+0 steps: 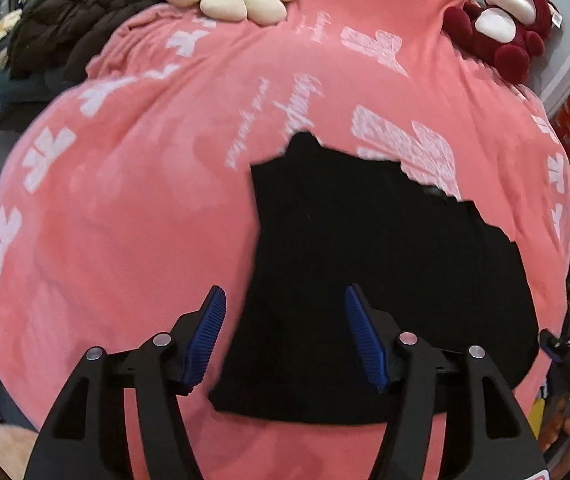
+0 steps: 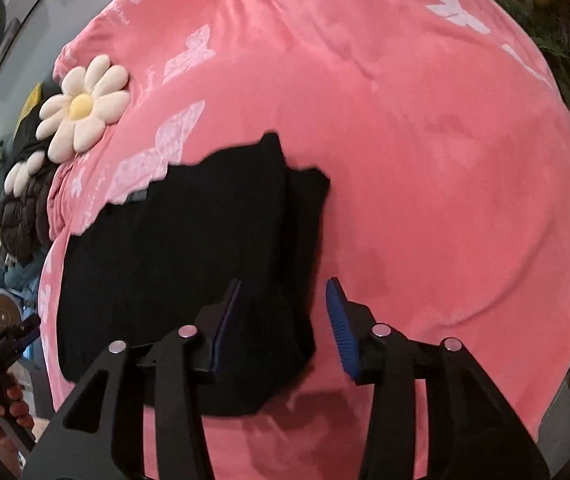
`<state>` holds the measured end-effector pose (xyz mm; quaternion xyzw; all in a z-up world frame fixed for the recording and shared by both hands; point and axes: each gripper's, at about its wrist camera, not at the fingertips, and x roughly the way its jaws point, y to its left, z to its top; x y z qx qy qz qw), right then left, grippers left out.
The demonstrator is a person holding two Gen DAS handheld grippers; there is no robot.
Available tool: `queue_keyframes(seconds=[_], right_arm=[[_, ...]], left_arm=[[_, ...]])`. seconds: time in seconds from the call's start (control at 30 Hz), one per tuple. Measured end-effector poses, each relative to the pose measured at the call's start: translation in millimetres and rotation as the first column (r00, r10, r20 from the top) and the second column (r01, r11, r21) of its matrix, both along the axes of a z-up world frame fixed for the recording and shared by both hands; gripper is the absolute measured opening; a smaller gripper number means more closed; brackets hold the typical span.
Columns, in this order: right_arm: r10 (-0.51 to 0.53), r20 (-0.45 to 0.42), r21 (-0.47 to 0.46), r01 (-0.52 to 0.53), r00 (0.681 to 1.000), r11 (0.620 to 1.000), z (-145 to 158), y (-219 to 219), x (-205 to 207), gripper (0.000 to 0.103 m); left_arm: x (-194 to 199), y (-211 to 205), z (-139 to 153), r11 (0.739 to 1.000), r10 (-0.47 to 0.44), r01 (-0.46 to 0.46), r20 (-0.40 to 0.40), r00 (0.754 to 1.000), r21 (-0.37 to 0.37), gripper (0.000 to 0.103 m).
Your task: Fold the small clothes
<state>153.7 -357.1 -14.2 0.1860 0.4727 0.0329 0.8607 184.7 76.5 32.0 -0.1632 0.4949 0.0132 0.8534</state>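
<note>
The black garment [image 1: 365, 280] is lying spread on the pink blanket [image 1: 125, 220], filling the lower centre of both views so each edge is reachable. The left tongs [image 1: 285, 312] are hanging wide apart over its left edge, gripping nothing. The right tongs [image 2: 285, 304] are gaping wide over its right edge, probably lining up a fold.
</note>
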Motion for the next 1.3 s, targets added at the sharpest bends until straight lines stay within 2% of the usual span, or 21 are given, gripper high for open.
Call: queue_keyframes(seconds=[0.2, 0.3, 0.33, 0.37, 0.43, 0.57, 0.63, 0.67, 0.73, 0.77, 0.83, 0.9, 0.93, 1.0, 1.07, 1.1, 1.17, 1.23, 1.3], right_arm=[[0.109, 0.056, -0.05, -0.106, 0.993, 0.993, 5, 15, -17, 0.044], [0.251, 0.073, -0.125, -0.24, 0.965, 0.963, 11, 28, -7, 0.068], [0.302, 0.077, -0.146, -0.289, 0.95, 0.946, 12, 31, -2, 0.069], [0.363, 0.065, -0.167, -0.349, 0.929, 0.922, 12, 31, 5, 0.07], [0.459, 0.013, -0.136, -0.453, 0.888, 0.881, 7, 26, 19, 0.07], [0.663, -0.048, -0.061, -0.665, 0.747, 0.744, 2, 15, 31, 0.07], [0.731, -0.032, -0.043, -0.731, 0.682, 0.681, 7, 19, 30, 0.07], [0.777, -0.004, -0.014, -0.777, 0.629, 0.629, 12, 23, 31, 0.07], [0.83, 0.038, 0.041, -0.831, 0.557, 0.555, 16, 30, 34, 0.07], [0.847, 0.043, 0.058, -0.847, 0.53, 0.528, 13, 34, 40, 0.07], [0.865, 0.015, 0.074, -0.863, 0.502, 0.5, 2, 38, 52, 0.07], [0.859, -0.038, 0.036, -0.858, 0.51, 0.512, -14, 34, 64, 0.07], [0.856, -0.056, 0.045, -0.855, 0.514, 0.516, -21, 32, 68, 0.07], [0.863, -0.073, 0.137, -0.852, 0.5, 0.505, -32, 23, 70, 0.072], [0.905, -0.023, 0.195, -0.886, 0.424, 0.42, -26, 23, 58, 0.072], [0.928, 0.023, 0.236, -0.904, 0.373, 0.357, -19, 25, 52, 0.07], [0.952, 0.083, 0.281, -0.924, 0.294, 0.26, -9, 32, 45, 0.069], [0.961, 0.08, 0.201, -0.948, 0.266, 0.246, -5, 46, 49, 0.069], [0.963, 0.074, 0.188, -0.952, 0.259, 0.241, -9, 59, 59, 0.069]], left_arm=[[-15, -4, -35, 1.0, 0.007, -0.007, -0.11, 0.994, -0.002, 0.059], [-23, -4, -43, 1.0, 0.016, -0.017, -0.135, 0.991, -0.01, 0.059], [-26, -4, -45, 1.0, 0.013, -0.013, -0.14, 0.99, -0.002, 0.059], [-27, -4, -46, 1.0, 0.012, -0.012, -0.145, 0.989, 0.002, 0.059], [-30, -3, -48, 1.0, 0.012, -0.012, -0.156, 0.988, -0.001, 0.059], [-37, -5, -35, 0.999, -0.014, 0.01, -0.123, 0.992, -0.035, 0.059], [-41, -15, -25, 0.997, -0.05, 0.045, -0.101, 0.994, -0.055, 0.06], [-41, -23, -21, 0.995, -0.077, 0.07, -0.093, 0.993, -0.077, 0.06], [-40, -44, -18, 0.988, -0.118, 0.108, -0.087, 0.989, -0.108, 0.06], [-37, -54, -18, 0.985, -0.136, 0.125, -0.087, 0.987, -0.12, 0.06], [-28, -80, -17, 0.976, -0.181, 0.169, -0.084, 0.98, -0.133, 0.06], [-19, -104, -14, 0.971, -0.211, 0.2, -0.074, 0.975, -0.135, 0.06], [-12, -119, -11, 0.967, -0.225, 0.215, -0.064, 0.972, -0.134, 0.06], [-2, -135, -5, 0.96, -0.248, 0.239, -0.042, 0.968, -0.146, 0.06], [14, -156, -2, 0.951, -0.283, 0.276, -0.03, 0.959, -0.139, 0.064], [19, -161, -2, 0.949, -0.294, 0.288, -0.029, 0.955, -0.131, 0.066], [36, -176, -11, 0.948, -0.312, 0.309, -0.046, 0.949, -0.073, 0.066], [47, -183, -24, 0.952, -0.307, 0.305, -0.081, 0.948, -0.035, 0.066], [53, -186, -33, 0.953, -0.302, 0.301, -0.1, 0.948, -0.017, 0.066]])
